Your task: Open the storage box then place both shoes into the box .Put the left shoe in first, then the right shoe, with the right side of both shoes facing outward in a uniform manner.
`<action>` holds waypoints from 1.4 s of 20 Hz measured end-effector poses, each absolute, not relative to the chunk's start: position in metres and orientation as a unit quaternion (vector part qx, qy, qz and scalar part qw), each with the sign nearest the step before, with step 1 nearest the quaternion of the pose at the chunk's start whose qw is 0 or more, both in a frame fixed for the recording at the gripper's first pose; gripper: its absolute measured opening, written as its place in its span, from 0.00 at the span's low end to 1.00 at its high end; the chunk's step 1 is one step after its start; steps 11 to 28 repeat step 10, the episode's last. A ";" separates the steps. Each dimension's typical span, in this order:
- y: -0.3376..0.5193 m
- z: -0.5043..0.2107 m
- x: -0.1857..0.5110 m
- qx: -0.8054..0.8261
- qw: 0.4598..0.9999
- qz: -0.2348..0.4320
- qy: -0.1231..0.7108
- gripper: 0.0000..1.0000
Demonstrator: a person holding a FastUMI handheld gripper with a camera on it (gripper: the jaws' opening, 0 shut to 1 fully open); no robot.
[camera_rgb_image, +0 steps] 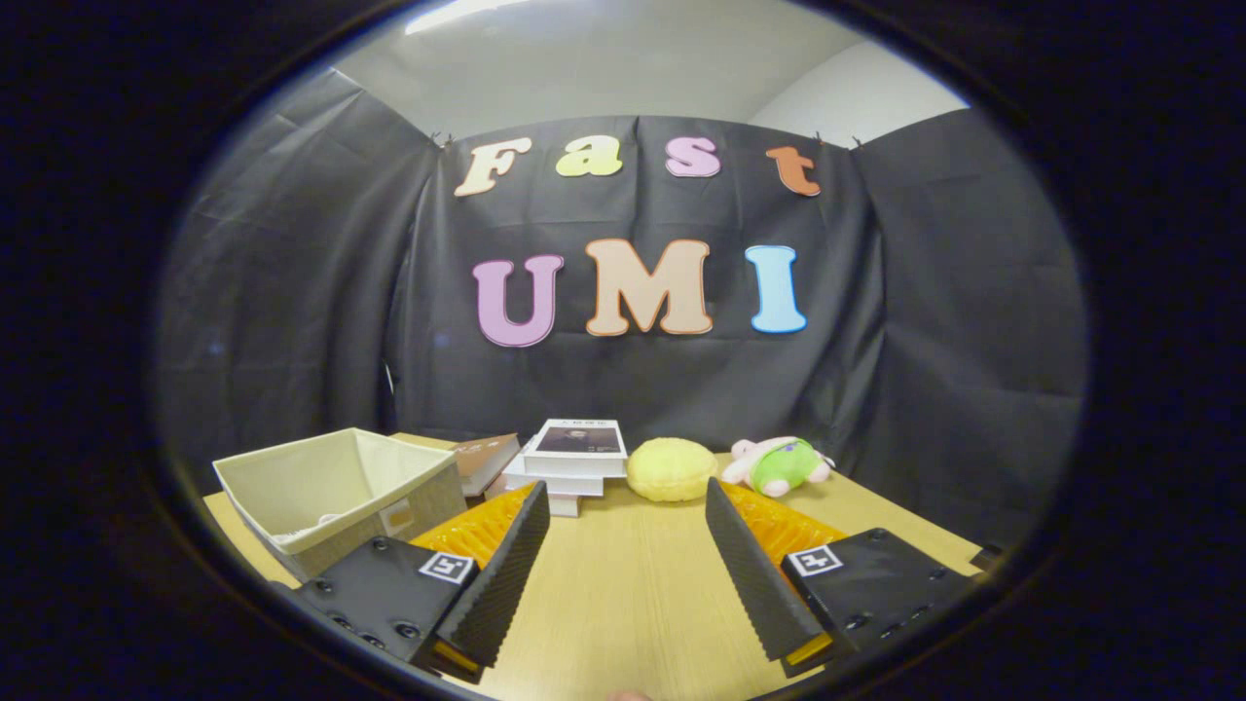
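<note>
Ribbed fingers (623, 501) apart, empty; rectangular fabric storage box (341, 492) open-topped.

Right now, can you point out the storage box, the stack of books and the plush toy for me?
storage box (292, 479): gripper view, on its open inner wall.
stack of books (579, 440): gripper view, on the top book's cover.
plush toy (785, 461): gripper view, on its green body.

Lighting: even, moderately bright — source overhead, a ceiling strip (458, 14) blown out to white glare. Shadows: soft and faint on the table (633, 574). Focus: sharp centrally. Distortion: strong fisheye bowing — edges dim, slightly blurred.
</note>
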State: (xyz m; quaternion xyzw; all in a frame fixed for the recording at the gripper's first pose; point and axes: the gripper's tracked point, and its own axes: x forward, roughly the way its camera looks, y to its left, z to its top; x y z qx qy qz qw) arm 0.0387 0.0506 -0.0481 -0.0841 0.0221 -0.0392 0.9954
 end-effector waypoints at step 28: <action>0.039 -0.043 0.023 -0.052 0.996 0.003 0.075 1.00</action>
